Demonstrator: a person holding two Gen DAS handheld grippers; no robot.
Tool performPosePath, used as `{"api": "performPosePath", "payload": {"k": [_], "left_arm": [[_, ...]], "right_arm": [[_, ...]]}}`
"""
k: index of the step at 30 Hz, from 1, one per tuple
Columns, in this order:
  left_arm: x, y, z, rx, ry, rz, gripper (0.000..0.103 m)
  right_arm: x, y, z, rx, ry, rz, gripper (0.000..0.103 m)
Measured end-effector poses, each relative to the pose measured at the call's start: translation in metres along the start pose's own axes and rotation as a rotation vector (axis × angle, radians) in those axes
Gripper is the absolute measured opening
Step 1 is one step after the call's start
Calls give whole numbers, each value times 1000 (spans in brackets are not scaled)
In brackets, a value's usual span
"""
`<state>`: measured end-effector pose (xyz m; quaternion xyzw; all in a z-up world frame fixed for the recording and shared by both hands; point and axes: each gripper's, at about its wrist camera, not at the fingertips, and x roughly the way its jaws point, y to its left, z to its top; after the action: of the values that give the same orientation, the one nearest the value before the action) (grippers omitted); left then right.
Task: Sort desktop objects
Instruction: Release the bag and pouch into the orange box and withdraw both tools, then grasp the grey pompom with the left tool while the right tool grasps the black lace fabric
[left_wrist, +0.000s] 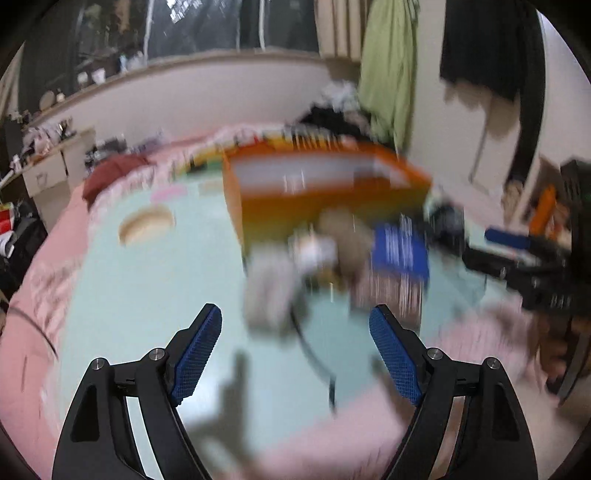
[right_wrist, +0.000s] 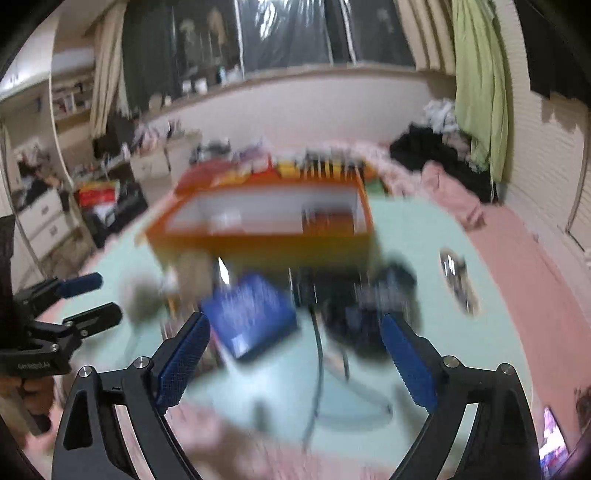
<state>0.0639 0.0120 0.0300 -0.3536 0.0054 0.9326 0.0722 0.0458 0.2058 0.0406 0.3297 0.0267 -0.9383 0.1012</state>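
Note:
Both views are motion-blurred. An orange open-top box (left_wrist: 325, 192) stands on a mint-green mat (left_wrist: 147, 295). In front of it lies a heap: a grey lump (left_wrist: 269, 291), a white piece (left_wrist: 314, 251), a brownish thing (left_wrist: 343, 229) and a blue box (left_wrist: 400, 254). My left gripper (left_wrist: 295, 321) hangs open just short of the grey lump, with nothing between its fingers. In the right wrist view my right gripper (right_wrist: 295, 325) is open above the blue box (right_wrist: 251, 314) and a black object (right_wrist: 369, 306); its pads touch neither.
A round beige disc (left_wrist: 146, 225) lies left on the mat, and a shiny metal item (right_wrist: 456, 280) lies to the right. A dark cable (right_wrist: 319, 369) runs toward the near edge. Pink bedding (right_wrist: 517, 258) surrounds the mat. Each gripper shows in the other's view: right gripper (left_wrist: 480, 245), left gripper (right_wrist: 107, 297).

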Motion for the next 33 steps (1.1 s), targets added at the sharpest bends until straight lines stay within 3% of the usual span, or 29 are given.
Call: {"api": "performPosePath", "payload": {"k": [1,4,5,11,33], "left_arm": [[7,-3,-8,14,31,-4,82],[11,-10,-19,10,-47,75,90],[11,-10,-19,-2,-51,81,94],[15,-9,-22,-13,-66,99,101],[15,-8,-19,-12,-65,97,102]], "right_arm": [[4,0,-7,-9,15,-15,94],[27,-1,-22,-17,92,-44,99],[30,-4,-23,-3,78,-67,103],[38,-11,-31,-7,56,-45,103],[27,-8,-32,-17,50,-31,103]]}}
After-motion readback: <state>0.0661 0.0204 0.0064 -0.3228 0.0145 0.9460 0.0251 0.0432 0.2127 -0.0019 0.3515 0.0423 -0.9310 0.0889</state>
